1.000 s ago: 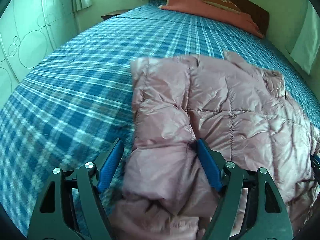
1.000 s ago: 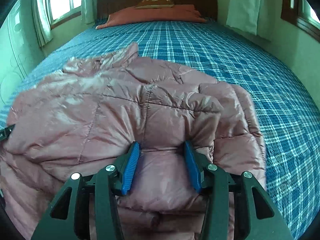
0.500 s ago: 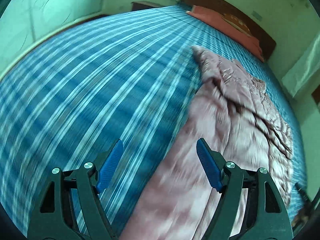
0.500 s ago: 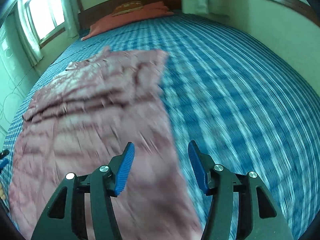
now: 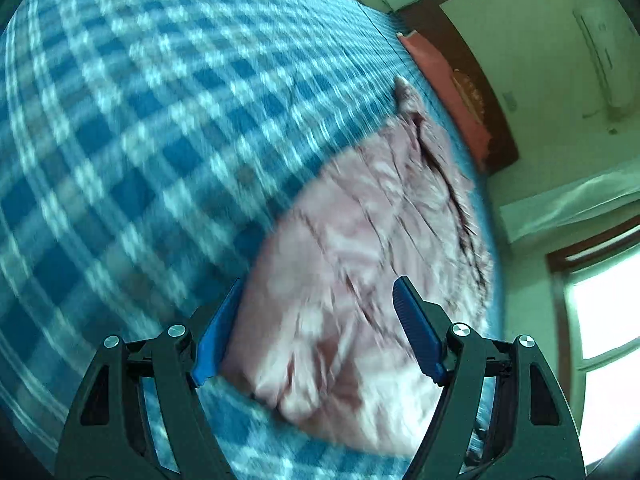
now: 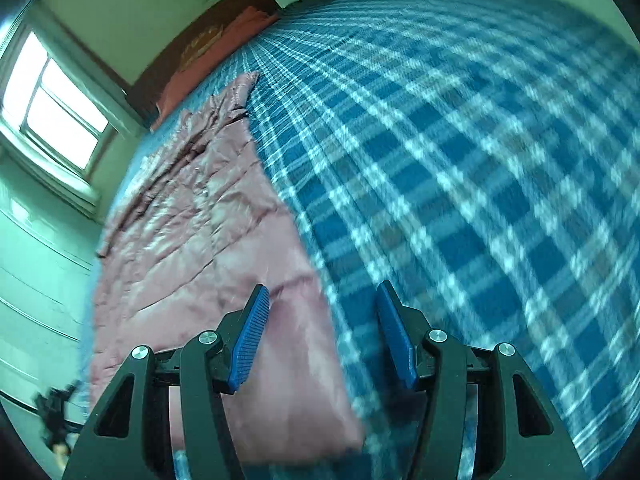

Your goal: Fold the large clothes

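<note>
Blue ribbed pads (image 5: 416, 340), parted, puffy quilted pink jacket (image 5: 360, 264), plaid bedspread (image 5: 140, 140)

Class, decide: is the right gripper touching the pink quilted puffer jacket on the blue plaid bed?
Cannot tell. In the blurred right wrist view, the right gripper has open jaws over the jacket edge; no pad plainly presses it, nor is a gap plain.

A bed (image 6: 460, 168) with a blue plaid cover carries a pink quilted jacket (image 6: 208, 216) lying flat; orange pillows (image 6: 224, 48) rest at eleven o'clock beyond it.
</note>
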Demonstrator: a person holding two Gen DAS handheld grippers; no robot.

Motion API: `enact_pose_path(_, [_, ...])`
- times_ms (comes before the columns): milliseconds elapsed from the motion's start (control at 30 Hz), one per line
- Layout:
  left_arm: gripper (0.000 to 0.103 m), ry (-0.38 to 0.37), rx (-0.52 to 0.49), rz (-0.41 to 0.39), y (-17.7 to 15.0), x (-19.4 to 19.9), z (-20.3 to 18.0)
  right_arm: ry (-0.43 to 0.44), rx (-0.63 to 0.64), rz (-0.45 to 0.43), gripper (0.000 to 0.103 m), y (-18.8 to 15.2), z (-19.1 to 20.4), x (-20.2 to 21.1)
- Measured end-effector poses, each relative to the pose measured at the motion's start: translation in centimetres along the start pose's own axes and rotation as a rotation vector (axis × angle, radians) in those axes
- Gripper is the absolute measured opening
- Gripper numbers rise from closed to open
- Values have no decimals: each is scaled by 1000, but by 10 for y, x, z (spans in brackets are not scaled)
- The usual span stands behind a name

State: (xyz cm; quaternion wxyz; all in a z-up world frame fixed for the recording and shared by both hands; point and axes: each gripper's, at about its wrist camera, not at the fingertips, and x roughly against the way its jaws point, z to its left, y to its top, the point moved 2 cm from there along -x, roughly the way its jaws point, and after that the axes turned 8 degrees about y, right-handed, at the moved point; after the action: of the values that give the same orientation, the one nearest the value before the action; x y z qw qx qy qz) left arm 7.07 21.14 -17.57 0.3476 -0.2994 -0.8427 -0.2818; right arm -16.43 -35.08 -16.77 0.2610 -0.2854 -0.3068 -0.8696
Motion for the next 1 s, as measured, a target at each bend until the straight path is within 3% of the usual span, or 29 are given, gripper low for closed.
enact_pose_path(100, [75,-60,51,30,-18,2,5,91,-48,14,57,-19,3,1])
enact_pose_path(300, [75,-109,79,5,-32,6,7,176,-45,-11,61,-37,24,-1])
enact_pose_path(433, [75,-108,75,-37,-24,-2,1,206,-49,-7,61,-36,33,-17])
enact_pose_path(600, [72,-150,47,-21,-23,-13,-15,224,-35,-27,58,-31,43,-28])
enact_pose_path(667, [63,-135,25,-18,-21,-20,-19,207,-27,-33,49,-27,44,-34])
enact_pose_path(800, [56,-127,-1,15,-18,-32,-24,195,-31,-44,23,-22,41,-40])
enact_pose_path(933, [19,-147,17,40,-16,-37,-22,226,-49,-78,16,-19,39,-35])
enact_pose_path(1000, [16,-158,32,28,-15,-35,-20,246,-48,-96,15,-18,40,-29])
